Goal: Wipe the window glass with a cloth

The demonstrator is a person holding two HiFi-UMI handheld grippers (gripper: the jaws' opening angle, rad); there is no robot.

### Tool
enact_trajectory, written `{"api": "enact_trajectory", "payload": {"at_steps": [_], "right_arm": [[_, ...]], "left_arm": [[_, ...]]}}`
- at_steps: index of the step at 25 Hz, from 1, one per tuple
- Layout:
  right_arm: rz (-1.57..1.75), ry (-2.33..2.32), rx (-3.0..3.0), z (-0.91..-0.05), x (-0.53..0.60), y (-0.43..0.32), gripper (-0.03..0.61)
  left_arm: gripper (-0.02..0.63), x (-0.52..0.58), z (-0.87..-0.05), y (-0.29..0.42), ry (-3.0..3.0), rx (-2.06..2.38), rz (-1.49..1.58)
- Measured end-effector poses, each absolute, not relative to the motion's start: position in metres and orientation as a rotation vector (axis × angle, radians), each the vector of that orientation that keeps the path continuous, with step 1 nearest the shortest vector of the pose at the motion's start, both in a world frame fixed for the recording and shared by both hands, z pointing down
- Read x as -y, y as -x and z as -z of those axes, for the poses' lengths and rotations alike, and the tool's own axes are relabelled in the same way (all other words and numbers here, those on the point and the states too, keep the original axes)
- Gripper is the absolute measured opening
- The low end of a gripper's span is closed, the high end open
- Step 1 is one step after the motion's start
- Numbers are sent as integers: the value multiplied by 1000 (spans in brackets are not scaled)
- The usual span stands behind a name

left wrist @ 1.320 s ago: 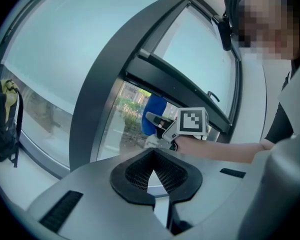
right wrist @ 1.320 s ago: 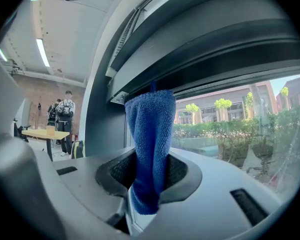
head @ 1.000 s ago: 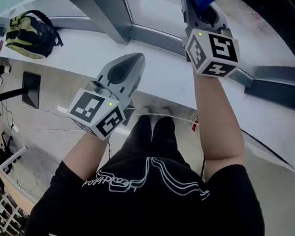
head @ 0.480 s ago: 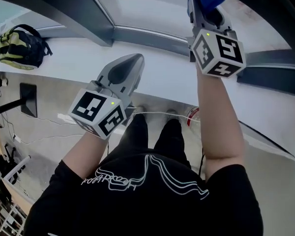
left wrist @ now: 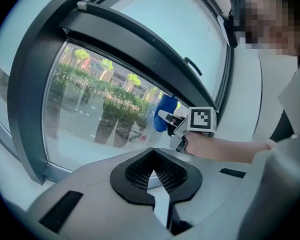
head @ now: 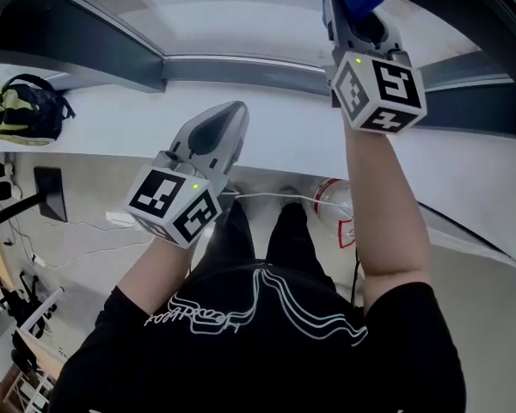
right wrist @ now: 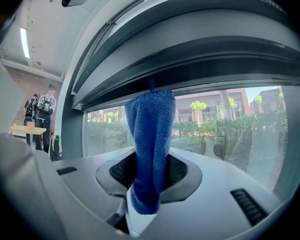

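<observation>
While your right tongs [right wrist: 149, 181] clamp the blue cloth [right wrist: 151, 129] up by the window glass [head: 241, 11], your left tongs [left wrist: 154, 176] hang closed and empty over the white sill [head: 275, 132].

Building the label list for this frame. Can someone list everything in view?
window glass: at least 1 pane, clear, ahead above the sill
window frame: 1, dark grey, around the glass
sill: 1, white, below the frame
backpack: 1, yellow-green and black, on the sill, far left
cloth: 1, blue, clamped in the right tool, up by the glass
bottle: 1, clear with red label, on the floor by the feet
bystanders: 2, dark clothes, far off indoors at left
left tool: 1, grey, shut and empty, held low off the glass
right tool: 1, grey, shut on the cloth, raised
</observation>
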State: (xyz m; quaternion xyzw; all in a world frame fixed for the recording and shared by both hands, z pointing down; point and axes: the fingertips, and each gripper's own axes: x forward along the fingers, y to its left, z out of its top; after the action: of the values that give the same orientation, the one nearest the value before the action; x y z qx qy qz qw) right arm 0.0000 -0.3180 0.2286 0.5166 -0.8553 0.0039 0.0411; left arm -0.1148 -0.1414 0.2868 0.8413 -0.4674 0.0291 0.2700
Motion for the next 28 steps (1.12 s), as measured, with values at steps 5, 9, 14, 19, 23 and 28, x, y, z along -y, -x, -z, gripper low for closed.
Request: {"api": "enact_trajectory", "payload": {"at_steps": [5, 9, 14, 19, 23, 28], "right_arm": [[-66, -1622, 2599, -239, 320, -55, 94], [-78, -1663, 2581, -246, 319, -102, 94], [-71, -1728, 2551, -244, 317, -158, 92], [-78, -1815, 2501, -243, 317, -219, 94], [-69, -1893, 2435, -244, 316, -266, 94], [-72, -2001, 2373, -241, 316, -318, 94]], "left_arm": [[3, 144, -291, 69, -2280, 1236, -96], [3, 146, -291, 30, -2301, 1221, -111], [3, 144, -287, -10, -2327, 1204, -131], [3, 143, -280, -45, -2367, 1191, -148], [3, 143, -280, -63, -2377, 1188, -164], [3, 142, -278, -87, -2410, 1170, -188]]}}
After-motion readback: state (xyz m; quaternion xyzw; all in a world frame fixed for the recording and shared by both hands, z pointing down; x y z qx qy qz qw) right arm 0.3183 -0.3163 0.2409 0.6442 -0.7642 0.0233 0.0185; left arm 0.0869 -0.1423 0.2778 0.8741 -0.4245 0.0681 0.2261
